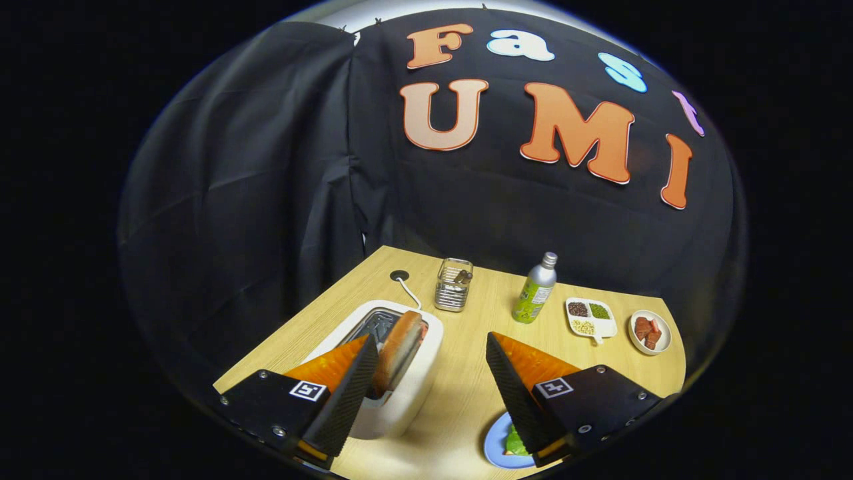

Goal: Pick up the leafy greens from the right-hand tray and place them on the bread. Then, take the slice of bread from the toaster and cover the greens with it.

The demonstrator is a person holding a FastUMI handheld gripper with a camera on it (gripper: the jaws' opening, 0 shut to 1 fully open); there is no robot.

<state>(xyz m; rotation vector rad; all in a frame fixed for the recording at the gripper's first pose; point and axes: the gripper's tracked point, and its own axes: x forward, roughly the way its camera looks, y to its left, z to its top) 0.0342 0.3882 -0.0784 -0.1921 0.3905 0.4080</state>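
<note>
Tongs spread wide above the toaster, bread slice not yet taken.

The tongs (426, 380) were released and held nothing; the bread slice (398, 350) stood on edge in the white toaster (413, 393), just inside the left finger (346, 393). It looked light, stiff and crumbly, best pinched gently across its flat faces near the raised top. Greens (514, 441) lay on a blue plate (494, 445) under the right finger (516, 393).

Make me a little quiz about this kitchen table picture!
1. True or false: the gripper has its fingers spread open.
2. Where is the slice of bread? A) standing in the white toaster B) on the blue plate C) beside the bottle
3. Fill in: the leafy greens lie on the ____ plate.

Key: 1 true; 2 A; 3 blue.
</note>
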